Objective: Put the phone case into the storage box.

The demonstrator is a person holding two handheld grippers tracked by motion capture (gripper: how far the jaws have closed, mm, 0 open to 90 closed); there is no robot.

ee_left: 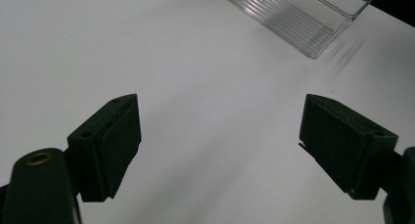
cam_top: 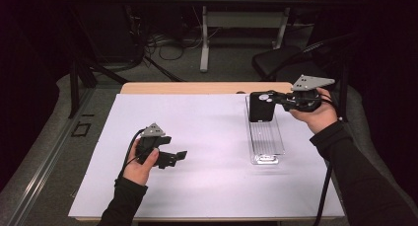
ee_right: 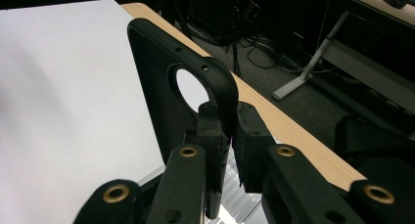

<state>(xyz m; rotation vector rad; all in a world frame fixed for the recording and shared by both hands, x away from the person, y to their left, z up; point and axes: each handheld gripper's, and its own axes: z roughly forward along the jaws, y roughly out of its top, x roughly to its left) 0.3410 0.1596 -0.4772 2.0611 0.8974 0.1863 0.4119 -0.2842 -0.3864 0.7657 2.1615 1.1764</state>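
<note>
The left gripper (cam_top: 178, 156) hangs low above the worktop (cam_top: 212, 137), jaws wide apart and empty. The right gripper (cam_top: 272, 98), held higher on the right hand (cam_top: 315, 115), has its jaws clamped together.

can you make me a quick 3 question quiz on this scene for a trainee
1. What does the right gripper hold?
2. True or false: the left gripper is shut on the clear plastic tray.
3. Where is the phone case? A) flat on the white sheet B) held above the tray's far end C) on the floor

Key: 1. A black phone case, pinched by its edge beside the round camera hole. 2. False; its jaws stand open over the bare sheet. 3. B
</note>
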